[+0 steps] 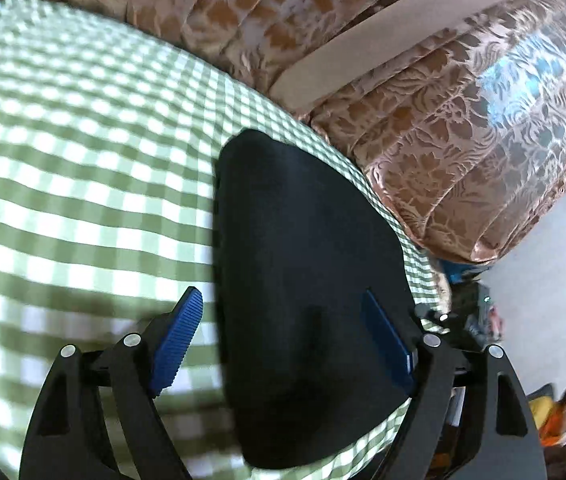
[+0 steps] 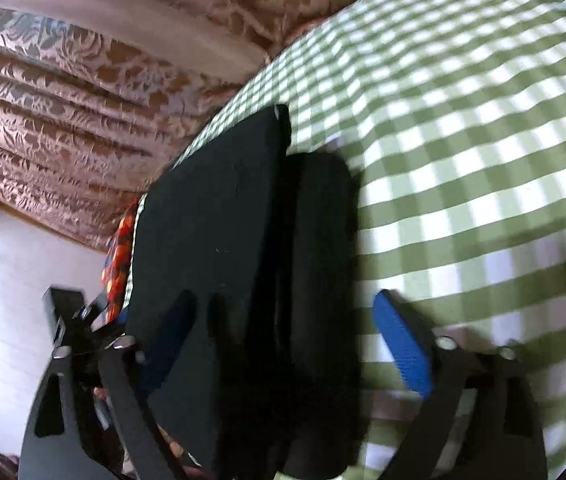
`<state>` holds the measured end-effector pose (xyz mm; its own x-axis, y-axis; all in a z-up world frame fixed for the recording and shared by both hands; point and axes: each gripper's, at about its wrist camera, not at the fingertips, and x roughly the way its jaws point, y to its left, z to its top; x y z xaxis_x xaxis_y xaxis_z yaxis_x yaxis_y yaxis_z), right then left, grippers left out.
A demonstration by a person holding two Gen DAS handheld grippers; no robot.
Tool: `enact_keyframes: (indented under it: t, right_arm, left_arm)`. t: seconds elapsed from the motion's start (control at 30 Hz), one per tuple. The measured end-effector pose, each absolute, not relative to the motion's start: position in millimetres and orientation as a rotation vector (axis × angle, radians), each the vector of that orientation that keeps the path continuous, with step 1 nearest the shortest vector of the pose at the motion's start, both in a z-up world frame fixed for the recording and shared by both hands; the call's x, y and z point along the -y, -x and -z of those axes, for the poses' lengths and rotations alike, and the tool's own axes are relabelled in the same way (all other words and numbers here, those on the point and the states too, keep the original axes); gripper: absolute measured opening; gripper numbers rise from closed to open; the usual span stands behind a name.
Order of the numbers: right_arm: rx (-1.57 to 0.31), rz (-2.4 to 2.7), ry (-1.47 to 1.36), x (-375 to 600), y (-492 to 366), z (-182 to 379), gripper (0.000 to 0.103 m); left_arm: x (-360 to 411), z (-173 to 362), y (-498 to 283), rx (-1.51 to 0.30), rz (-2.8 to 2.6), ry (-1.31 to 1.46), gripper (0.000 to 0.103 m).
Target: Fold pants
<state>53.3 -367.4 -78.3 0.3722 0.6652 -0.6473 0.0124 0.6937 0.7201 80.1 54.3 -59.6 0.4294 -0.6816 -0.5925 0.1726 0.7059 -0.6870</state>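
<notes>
Blue ribbed pads (image 1: 177, 342) on black linkage arms fill the bottom of the left wrist view, where the left gripper (image 1: 283, 340) has its jaws spread wide apart with nothing between them but the cloth below. Under and ahead of it lie the pants (image 1: 303, 280), black and folded into a compact block with a rounded far corner, resting on a green-and-white checked sheet (image 1: 75, 160) near its edge. Beyond the sheet hangs a brown floral curtain (image 1: 423, 140), with pale floor (image 1: 543, 280) to the right. From the right wrist view, the right gripper (image 2: 283, 344) also stands wide open above the pants (image 2: 211, 240), which show stacked layers with a second dark layer stepped out along the right side. One blue pad (image 2: 403, 344) sits over the checked sheet (image 2: 463, 160), the other is dim against the dark fabric. This view is blurred.
</notes>
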Motion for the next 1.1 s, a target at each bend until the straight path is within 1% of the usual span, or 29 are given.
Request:
enact_keyframes:
  t: [0.03,0.07,0.1,0.13,0.17,0.2,0.23,0.27,0.3,0.47,0.6,0.73,0.87,0.9,0.93,1.0,1.07,1.1]
  right_arm:
    - [-1.130,-0.476,-0.701,365,-54,80,0.074]
    - [-1.126,-0.484,-0.680,361,-54,80,0.071]
    - [-1.123,-0.488,-0.672,359,-55,79,0.064]
    - [-1.119,-0.495,-0.669,358,-55,77,0.055]
    - [-1.115,-0.495,-0.664,358,-54,73,0.052]
    - [-1.107,-0.498,-0.649,356,-53,68,0.047]
    - [-1.099,-0.503,-0.628,355,-52,62,0.044]
    - [-1.083,-0.518,-0.595,351,-52,50,0.043]
    - [-1.072,-0.529,-0.576,347,-54,43,0.042]
    - [-0.997,-0.581,-0.522,333,-94,15,0.042]
    - [-0.979,-0.588,-0.494,319,-145,15,0.043]
    - [-1.001,-0.577,-0.490,309,-190,29,0.044]
    - [-1.069,-0.553,-0.453,291,-228,67,0.045]
    - [-1.100,-0.527,-0.443,291,-234,82,0.049]
    - [-1.117,-0.510,-0.460,293,-237,95,0.059]
    - [-1.101,-0.531,-0.555,301,-238,108,0.062]
    - [-1.095,-0.513,-0.509,298,-235,101,0.066]
    - [-1.093,-0.492,-0.462,295,-233,95,0.071]
  left_arm:
    - [-49,66,-86,-1.016,0.599,0.602,0.081]
    - [-43,72,-91,-1.038,0.637,0.611,0.081]
    - [-39,76,-93,-1.052,0.653,0.611,0.075]
    - [-32,80,-95,-1.070,0.670,0.603,0.067]
    - [-23,83,-95,-1.073,0.682,0.572,0.056]
    - [-20,81,-93,-1.049,0.682,0.553,0.048]
    - [-21,78,-90,-1.023,0.694,0.563,0.044]
    - [-23,74,-90,-1.005,0.701,0.577,0.037]
    - [-26,66,-89,-0.978,0.711,0.581,0.036]
    - [-31,21,-98,-0.857,0.725,0.522,0.035]
    - [-39,1,-132,-0.813,0.667,0.462,0.036]
    - [-46,1,-176,-0.820,0.594,0.430,0.036]
    - [-58,20,-208,-0.862,0.538,0.413,0.037]
    - [-58,31,-215,-0.886,0.514,0.397,0.038]
    - [-57,46,-223,-0.935,0.479,0.361,0.038]
    - [-56,71,-223,-0.978,0.440,0.334,0.044]
    - [-65,76,-221,-0.963,0.443,0.403,0.047]
    - [-66,74,-221,-0.966,0.431,0.410,0.049]
